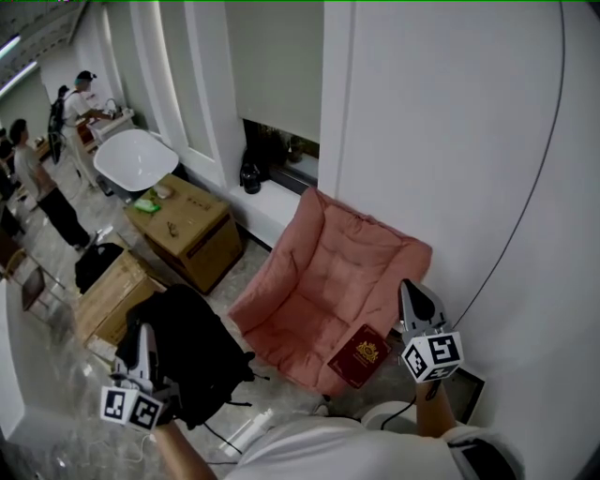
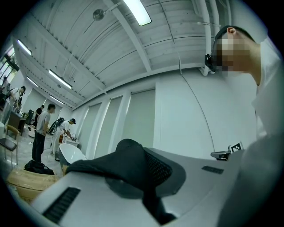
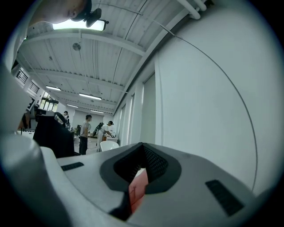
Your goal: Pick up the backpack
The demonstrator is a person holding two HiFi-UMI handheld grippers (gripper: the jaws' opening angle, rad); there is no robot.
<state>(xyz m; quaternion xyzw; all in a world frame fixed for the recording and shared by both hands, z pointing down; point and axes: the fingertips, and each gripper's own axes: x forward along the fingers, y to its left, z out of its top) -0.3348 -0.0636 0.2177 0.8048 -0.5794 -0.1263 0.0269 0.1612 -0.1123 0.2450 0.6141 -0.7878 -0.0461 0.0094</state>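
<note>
Backpack (image 1: 192, 352) lower edge hidden behind left claw (image 1: 145, 336) (fabric masks jaw gap); booklet (image 1: 360, 355) print unreadable.

Black backpack (image 1: 192, 352), salmon-pink chair (image 1: 323, 281), maroon booklet (image 1: 359, 359) with gold emblem (image 1: 368, 352), tan cardboard box (image 1: 192, 230).

A white wall (image 1: 441, 122) rises behind a pink padded chair (image 1: 323, 281). Cardboard boxes (image 1: 187, 225) and a white tub (image 1: 136, 157) stand on the pale floor (image 1: 248, 272). Strip lights (image 2: 137, 11) run along the ribbed ceiling (image 2: 111, 44).
</note>
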